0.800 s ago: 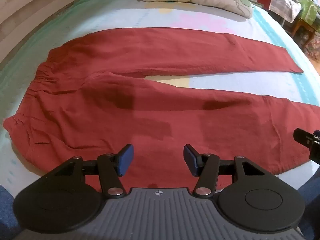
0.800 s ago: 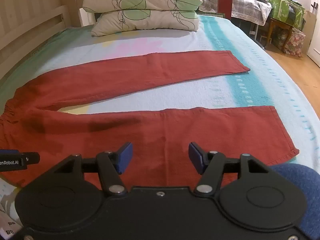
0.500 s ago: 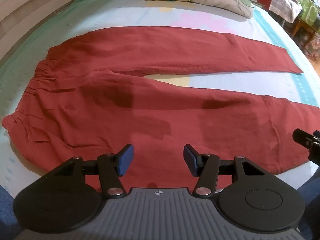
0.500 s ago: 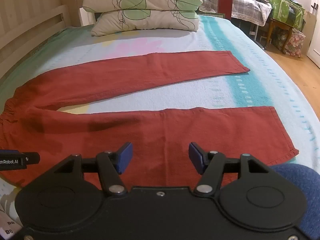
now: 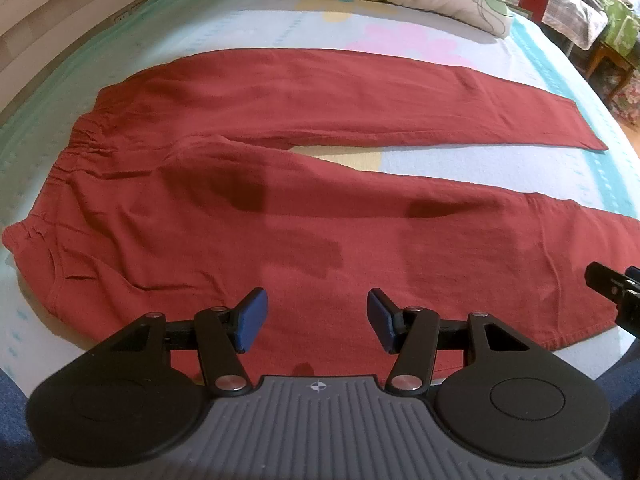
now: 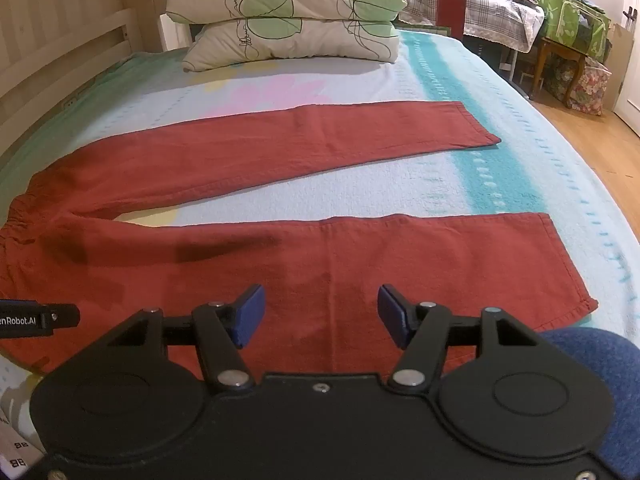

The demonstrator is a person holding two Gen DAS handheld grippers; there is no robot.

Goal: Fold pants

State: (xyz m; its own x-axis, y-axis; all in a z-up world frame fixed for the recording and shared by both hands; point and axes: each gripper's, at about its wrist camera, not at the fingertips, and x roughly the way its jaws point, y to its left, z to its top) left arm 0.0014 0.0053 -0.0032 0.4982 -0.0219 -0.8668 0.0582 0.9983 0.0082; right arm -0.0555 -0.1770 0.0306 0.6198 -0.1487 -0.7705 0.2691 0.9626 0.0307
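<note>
Red pants (image 5: pixel 280 208) lie flat on the bed, waistband at the left, both legs spread apart and running right. They also show in the right wrist view (image 6: pixel 320 264). My left gripper (image 5: pixel 316 320) is open and empty, hovering over the near edge of the near leg, close to the thigh. My right gripper (image 6: pixel 320 316) is open and empty, over the near edge of the same leg, closer to the cuff (image 6: pixel 568 264). The far leg's cuff (image 6: pixel 476 124) lies further back.
Two leaf-print pillows (image 6: pixel 288 16) are stacked at the head of the bed. A wooden bed rail (image 6: pixel 60 64) runs along the far left. The bed's right edge drops to a wooden floor (image 6: pixel 592 136), with bags and a stool (image 6: pixel 568 56) beyond.
The left gripper's view has shifted slightly; both grippers stay open over the near leg. The pants have not moved.
</note>
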